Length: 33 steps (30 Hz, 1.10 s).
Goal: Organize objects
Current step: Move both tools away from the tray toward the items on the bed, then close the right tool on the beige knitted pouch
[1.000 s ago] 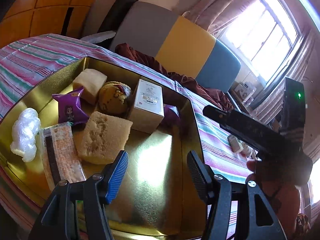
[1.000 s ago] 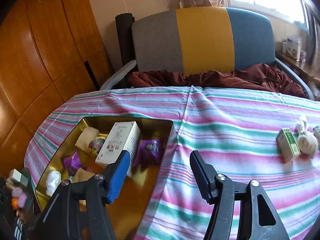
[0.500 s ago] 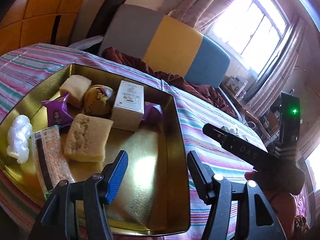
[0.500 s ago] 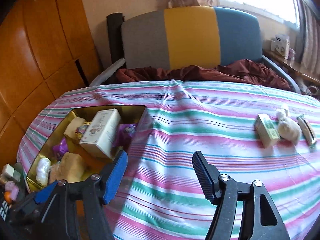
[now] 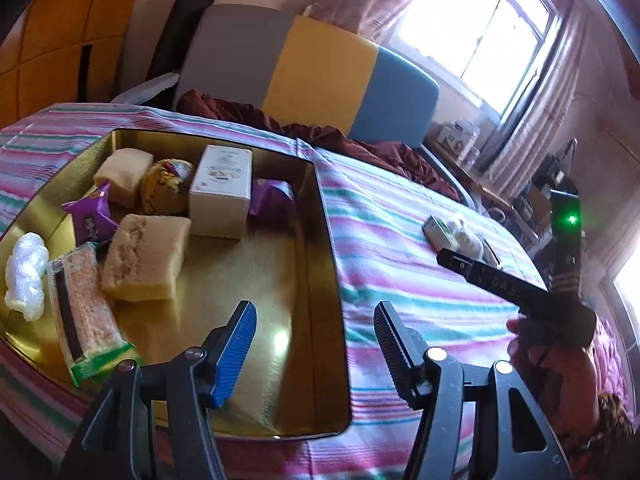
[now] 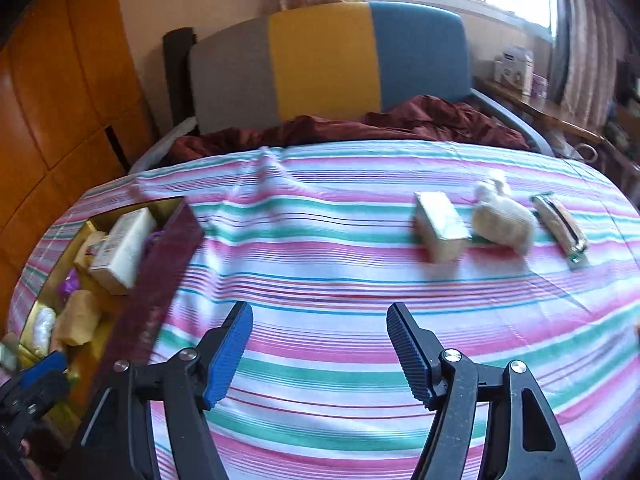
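Swinging away from the gold rectangular tin tray (image 6: 168, 256), the right gripper (image 6: 320, 350), fingers wide and empty, now faces 3 loose items on the striped tabletop (image 6: 320, 280): a small green carton (image 6: 440, 232), a white plush toy (image 6: 502, 220) and a wrapped bar (image 6: 560, 232). The left gripper (image 5: 316, 346) hovers wide-fingered over the tray.

A table under a pink, green and white striped cloth (image 6: 320, 240) fills the near scene. At its far edge stands a chair with a grey, yellow and blue padded back (image 6: 324, 60), a crumpled maroon blanket (image 6: 360, 128) on its seat. Orange wooden wall panels (image 6: 60, 100) rise far left; a bright curtained window (image 5: 472, 28) lies far right.
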Tool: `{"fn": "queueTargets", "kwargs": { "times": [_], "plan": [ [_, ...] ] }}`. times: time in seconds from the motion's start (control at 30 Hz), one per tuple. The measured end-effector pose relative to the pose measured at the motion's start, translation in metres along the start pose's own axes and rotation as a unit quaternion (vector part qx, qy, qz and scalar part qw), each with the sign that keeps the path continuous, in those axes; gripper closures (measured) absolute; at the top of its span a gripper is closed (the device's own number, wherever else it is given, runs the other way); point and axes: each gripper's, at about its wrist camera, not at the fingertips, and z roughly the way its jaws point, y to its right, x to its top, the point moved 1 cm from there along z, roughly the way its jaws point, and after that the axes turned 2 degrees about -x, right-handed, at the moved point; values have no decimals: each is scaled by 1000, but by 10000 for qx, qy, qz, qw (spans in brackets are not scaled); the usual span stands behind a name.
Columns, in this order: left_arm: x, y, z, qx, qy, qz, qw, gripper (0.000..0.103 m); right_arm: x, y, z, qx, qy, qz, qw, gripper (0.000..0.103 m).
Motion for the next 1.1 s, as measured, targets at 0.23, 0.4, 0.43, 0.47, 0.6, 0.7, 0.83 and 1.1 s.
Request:
{"fn": "queueTargets", "kwargs": {
  "times": [0.23, 0.4, 0.43, 0.47, 0.6, 0.7, 0.83, 1.1],
  "plan": [
    [1, 33, 6, -168, -107, 390, 9990, 41, -5, 43, 1, -325, -46, 265, 9991, 31],
    [-2, 63, 15, -349, -244, 707, 9966, 41, -7, 74, -1, -581, -49, 396, 9975, 31],
    [-2, 68, 17, -375, -275, 758, 9960, 41, -8, 81, -1, -607, -44, 439, 9972, 31],
    [-4, 73, 19, -415, -307, 801, 9954, 41, -8, 86, -1, -635, -39, 459, 9969, 30],
    [-9, 93, 30, -546, -497, 926, 9930, 41, -7, 104, 3, -787, -13, 499, 9956, 29],
    [-13, 103, 36, -583, -576, 1008, 9915, 41, -5, 117, 8, -855, -10, 555, 9948, 28],
    [-18, 112, 46, -612, -738, 1078, 9895, 41, 1, 133, 18, -954, 26, 553, 9939, 26],
    [-24, 123, 63, -516, -1005, 1252, 9857, 41, 43, 164, 43, -1071, 180, 269, 9937, 21]
  ]
}}
